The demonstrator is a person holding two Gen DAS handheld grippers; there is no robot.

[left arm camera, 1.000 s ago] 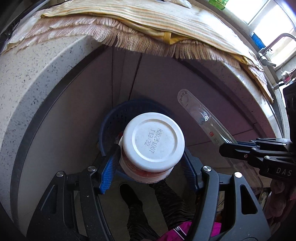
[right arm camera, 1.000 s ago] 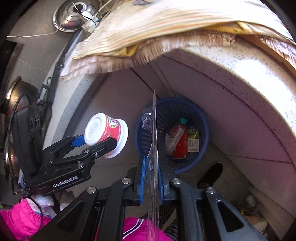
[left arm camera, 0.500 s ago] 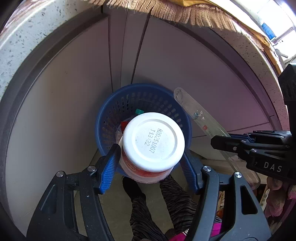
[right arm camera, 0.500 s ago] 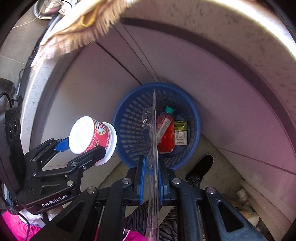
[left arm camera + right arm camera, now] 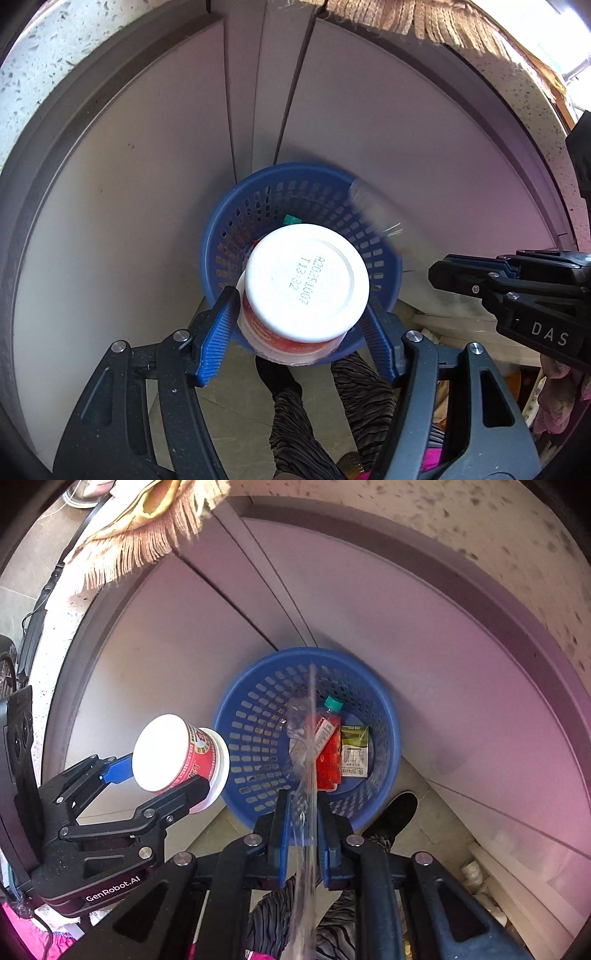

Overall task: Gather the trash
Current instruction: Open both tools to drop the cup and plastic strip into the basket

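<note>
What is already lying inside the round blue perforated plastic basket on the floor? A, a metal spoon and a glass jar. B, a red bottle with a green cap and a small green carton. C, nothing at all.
B: the right wrist view shows a red bottle with a green cap and a small green carton lying in the blue basket.

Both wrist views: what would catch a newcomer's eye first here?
The blue basket on the floor, against the grey cabinet doors, draws the eye; a red bottle and a small green carton lie inside it. Above its near rim, the left gripper clamps an upturned red-and-white cup. Beside it, the right gripper has a blurred clear plastic package between its nearly shut jaws, over the basket.
</note>
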